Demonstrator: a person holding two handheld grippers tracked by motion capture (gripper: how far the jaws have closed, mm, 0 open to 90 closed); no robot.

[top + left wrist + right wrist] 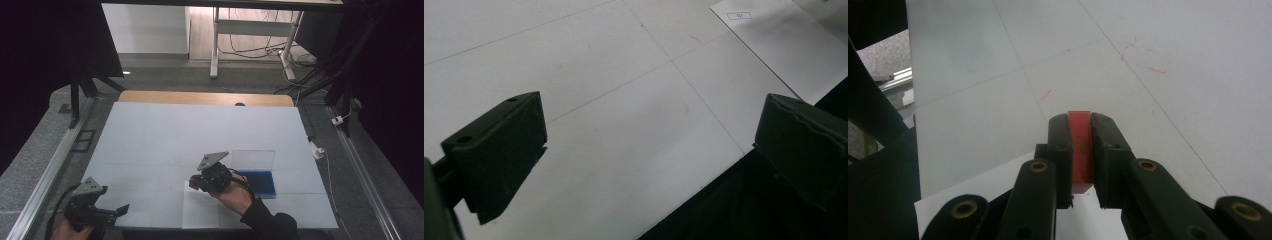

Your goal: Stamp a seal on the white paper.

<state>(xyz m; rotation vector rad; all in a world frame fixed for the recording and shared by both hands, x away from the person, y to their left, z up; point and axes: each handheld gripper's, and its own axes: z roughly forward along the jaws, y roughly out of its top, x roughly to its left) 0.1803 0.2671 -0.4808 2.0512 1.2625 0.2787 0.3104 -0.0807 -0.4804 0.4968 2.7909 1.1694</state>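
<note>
Right gripper [1082, 150] is clamped on a thin red piece [1081, 145], held just above the table [165, 135] at 6 o'clock. The blue tray [257, 182] at its 3 o'clock is probably the target: keep the squeeze steady, carry low. Left gripper [649, 150] idles wide at 8 o'clock, holding nothing.

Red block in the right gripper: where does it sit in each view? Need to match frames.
High view: red block at centre-bottom, at the right gripper's tip, left of the blue tray.
Right gripper view: centre, clamped upright between the black jaws.
Left gripper view: not in frame.
Shared landmark: the white paper sheet on the table.
</note>
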